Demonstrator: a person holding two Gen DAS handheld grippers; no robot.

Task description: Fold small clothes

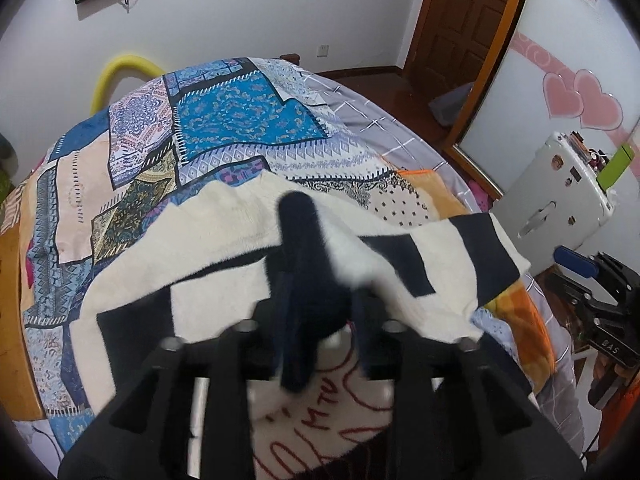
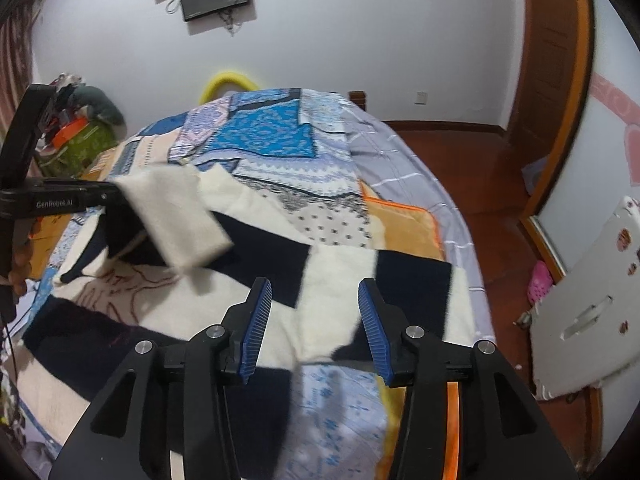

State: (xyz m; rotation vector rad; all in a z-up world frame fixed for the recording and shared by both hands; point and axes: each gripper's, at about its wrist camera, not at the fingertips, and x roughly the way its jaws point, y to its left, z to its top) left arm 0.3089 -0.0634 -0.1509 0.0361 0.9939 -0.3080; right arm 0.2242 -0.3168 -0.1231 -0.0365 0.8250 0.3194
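Note:
A cream and navy block-pattern sweater (image 2: 340,276) with red stitched lettering (image 1: 320,412) lies spread on the bed. My left gripper (image 1: 320,280) points down over it with its jaws apart. A blurred navy and white fold of the sweater (image 1: 304,240) stands in the gap and hides the fingertips. In the right wrist view the left gripper (image 2: 108,196) sits at the far left with a blurred cream flap (image 2: 176,216) hanging from its tip. My right gripper (image 2: 314,292) hovers open over the sweater's near right part, blue pads (image 2: 256,328) bare, nothing between them.
The bed carries a blue patchwork quilt (image 1: 224,120) over a grey checked sheet (image 2: 384,160) and an orange blanket (image 2: 404,216). A white hard case (image 1: 560,196) stands right of the bed on the red wooden floor (image 2: 480,184). A yellow foam tube (image 2: 228,80) is at the far end.

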